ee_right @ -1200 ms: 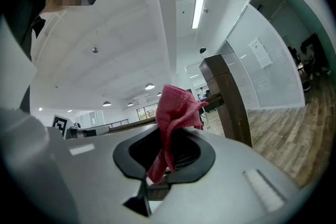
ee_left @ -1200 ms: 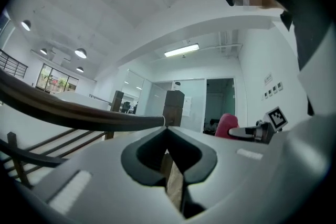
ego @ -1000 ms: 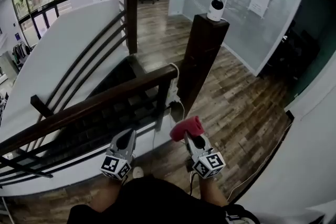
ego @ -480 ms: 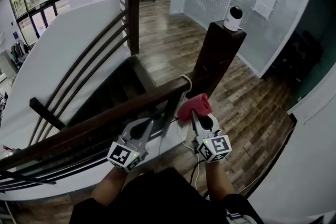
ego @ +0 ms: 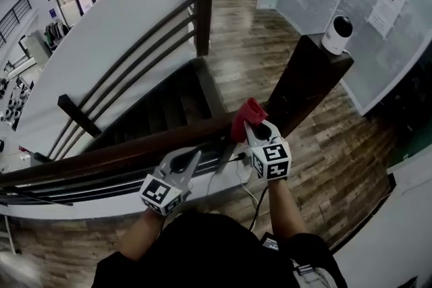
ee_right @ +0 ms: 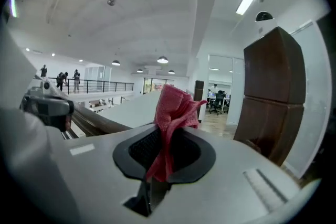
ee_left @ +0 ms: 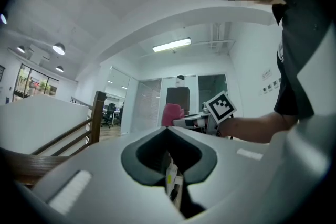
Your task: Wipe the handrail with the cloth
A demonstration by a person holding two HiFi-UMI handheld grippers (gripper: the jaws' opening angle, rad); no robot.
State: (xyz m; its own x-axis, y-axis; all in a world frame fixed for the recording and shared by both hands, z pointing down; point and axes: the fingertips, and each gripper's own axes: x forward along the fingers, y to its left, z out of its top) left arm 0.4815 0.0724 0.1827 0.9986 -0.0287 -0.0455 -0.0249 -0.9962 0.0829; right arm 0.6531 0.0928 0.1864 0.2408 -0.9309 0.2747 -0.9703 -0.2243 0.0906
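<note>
While the right gripper point(ego: 256, 131) has its jaws pinched tight on the red cloth point(ego: 246, 117), that cloth sits right at the top face of the dark wooden handrail point(ego: 121, 152), up at the handrail's high end where the post point(ego: 307, 81) meets it. I can't tell whether fabric is actually touching wood! From the right gripper view the cloth point(ee_right: 173, 113) is caught low between the jaws, with a bunched fold standing out past the tips. It looks soft, light and floppy: it'll mould over the handrail easily, but friction on the wood could drag it out, so a deep bite on the bunch seems the place to hold, leaving the free fold to do the wiping. The left gripper point(ego: 192, 158) has its jaws closed together on nothing, on the person's side of the handrail, a little down from the cloth
</note>
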